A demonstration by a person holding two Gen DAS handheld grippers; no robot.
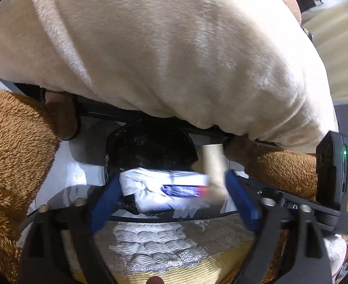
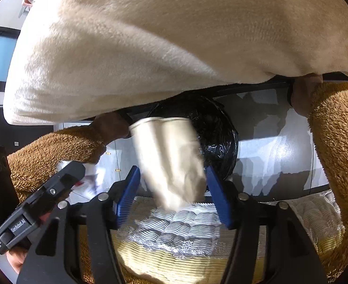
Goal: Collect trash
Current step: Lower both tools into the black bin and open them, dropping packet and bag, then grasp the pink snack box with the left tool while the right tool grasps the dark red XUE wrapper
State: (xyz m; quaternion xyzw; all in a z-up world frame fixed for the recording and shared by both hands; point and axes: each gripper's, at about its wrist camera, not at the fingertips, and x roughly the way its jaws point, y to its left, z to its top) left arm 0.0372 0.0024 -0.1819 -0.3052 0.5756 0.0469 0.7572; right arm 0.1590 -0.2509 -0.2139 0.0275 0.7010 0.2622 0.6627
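A black-lined trash bin (image 1: 150, 146) stands on the grey floor ahead; it also shows in the right wrist view (image 2: 216, 137). My left gripper (image 1: 171, 196) has its blue fingers apart; a white and blue crumpled wrapper (image 1: 169, 191) sits between them over the bin, blurred, and I cannot tell whether the pads touch it. My right gripper (image 2: 171, 189) has its fingers apart with a crushed beige paper cup (image 2: 169, 158) between them, blurred, tilted; it does not look gripped. The cup also shows in the left wrist view (image 1: 214, 165).
A cream plush body (image 1: 174, 47) and brown fuzzy sleeves (image 1: 15, 146) fill the upper and side parts of both views. A quilted yellow and white cushion (image 2: 174, 236) lies below the grippers. The left gripper's body (image 2: 32, 213) shows at the lower left of the right view.
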